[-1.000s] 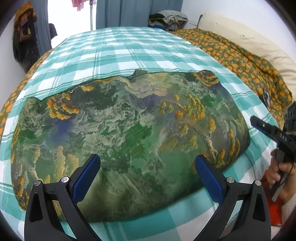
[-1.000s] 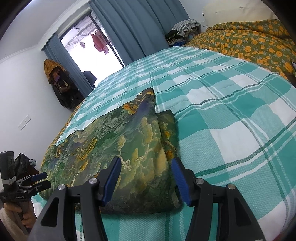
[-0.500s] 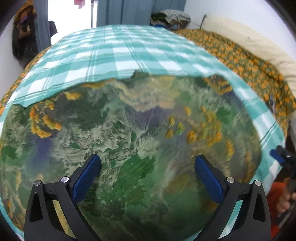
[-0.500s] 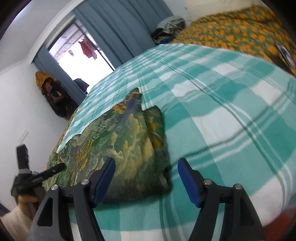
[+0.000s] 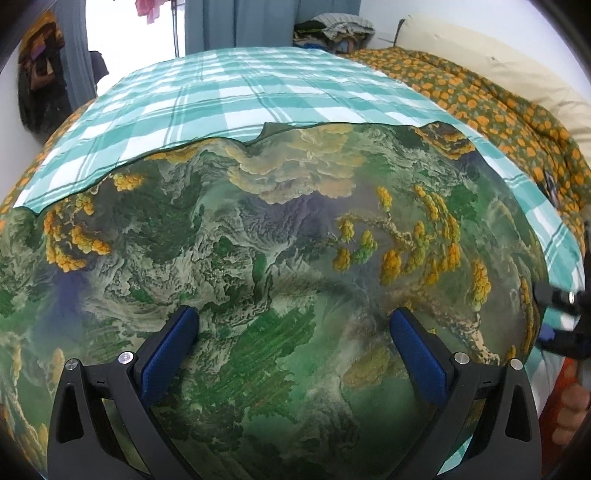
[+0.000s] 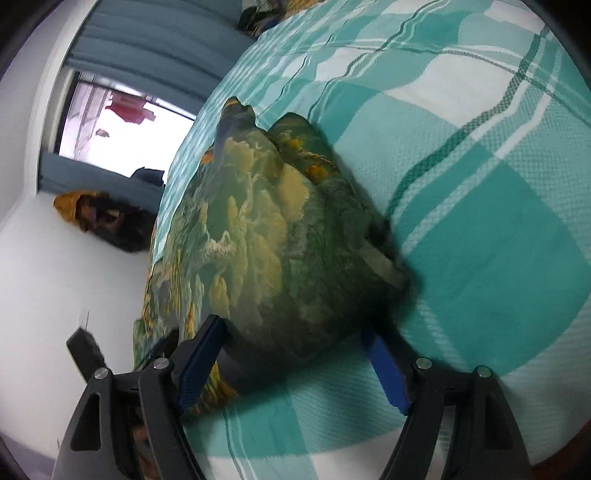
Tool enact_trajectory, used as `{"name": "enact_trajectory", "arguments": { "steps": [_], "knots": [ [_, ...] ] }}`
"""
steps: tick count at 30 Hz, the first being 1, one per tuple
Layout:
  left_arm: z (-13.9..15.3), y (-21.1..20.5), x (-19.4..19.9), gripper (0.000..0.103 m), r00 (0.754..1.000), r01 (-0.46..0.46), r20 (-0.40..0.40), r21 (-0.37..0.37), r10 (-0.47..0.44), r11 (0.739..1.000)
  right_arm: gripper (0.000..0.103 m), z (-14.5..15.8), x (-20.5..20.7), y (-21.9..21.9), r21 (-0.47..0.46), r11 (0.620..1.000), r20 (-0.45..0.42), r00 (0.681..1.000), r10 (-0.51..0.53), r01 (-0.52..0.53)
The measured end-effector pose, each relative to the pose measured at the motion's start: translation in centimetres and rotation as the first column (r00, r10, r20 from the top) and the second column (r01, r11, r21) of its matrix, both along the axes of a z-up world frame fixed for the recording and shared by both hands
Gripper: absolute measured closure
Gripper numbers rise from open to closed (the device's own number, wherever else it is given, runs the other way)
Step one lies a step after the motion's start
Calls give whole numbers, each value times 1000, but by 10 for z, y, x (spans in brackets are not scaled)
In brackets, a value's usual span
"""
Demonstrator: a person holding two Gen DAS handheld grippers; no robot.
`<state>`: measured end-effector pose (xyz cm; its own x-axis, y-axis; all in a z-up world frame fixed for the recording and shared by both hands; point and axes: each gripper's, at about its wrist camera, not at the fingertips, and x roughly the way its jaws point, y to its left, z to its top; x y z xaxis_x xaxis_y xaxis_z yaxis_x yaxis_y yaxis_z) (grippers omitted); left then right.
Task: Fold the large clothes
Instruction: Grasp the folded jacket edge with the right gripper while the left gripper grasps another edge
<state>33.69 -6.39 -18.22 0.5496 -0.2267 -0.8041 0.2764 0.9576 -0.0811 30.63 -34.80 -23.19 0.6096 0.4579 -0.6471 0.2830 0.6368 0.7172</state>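
Observation:
A large garment (image 5: 280, 236) printed with a green and yellow landscape lies flat on the teal checked bedsheet (image 5: 236, 96). My left gripper (image 5: 295, 343) hovers low over its near part, open wide, with nothing pinched between the blue pads. In the right wrist view the picture is rolled sideways. There the garment's folded end (image 6: 266, 236) sits between the fingers of my right gripper (image 6: 295, 358), whose jaws are opening; the pads do not visibly press on the cloth. That right gripper (image 5: 561, 314) also shows at the right edge of the left wrist view, held by a hand (image 5: 572, 410).
An orange-flowered quilt (image 5: 498, 110) lies along the right side of the bed, beside a cream pillow (image 5: 480, 48). Piled clothes (image 5: 332, 29) sit at the far end by blue curtains (image 5: 258, 22). A bright window (image 6: 122, 122) and hanging bags (image 6: 99, 218) are on the left wall.
The left gripper has sunk closer over the garment. The right gripper has rolled, dropped to the garment's folded end, and its jaws have widened.

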Motion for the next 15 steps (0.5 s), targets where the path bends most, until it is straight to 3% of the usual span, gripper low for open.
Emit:
{"name": "enact_trajectory", "arguments": {
  "steps": [4, 5, 8, 12, 15],
  "knots": [
    [-1, -1, 1, 1, 1000, 5, -4, 8, -5, 1000, 23, -10, 9, -5, 65, 992, -1, 994, -108, 108],
    [0, -1, 1, 1, 1000, 10, -7, 9, -10, 1000, 30, -12, 9, -6, 72, 990, 8, 992, -126, 125],
    [1, -2, 1, 1, 999, 30, -16, 17, -29, 999, 56, -12, 7, -5, 23, 994, 45, 994, -104, 103],
    [19, 1, -3, 2, 998, 39, -48, 30, -37, 999, 67, 7, 3, 1, -57, 997, 130, 990, -48, 55],
    [56, 10, -7, 2, 999, 39, -28, -17, -39, 999, 69, 26, -1, 8, -146, 989, 197, 980, 11, 18]
  ]
}}
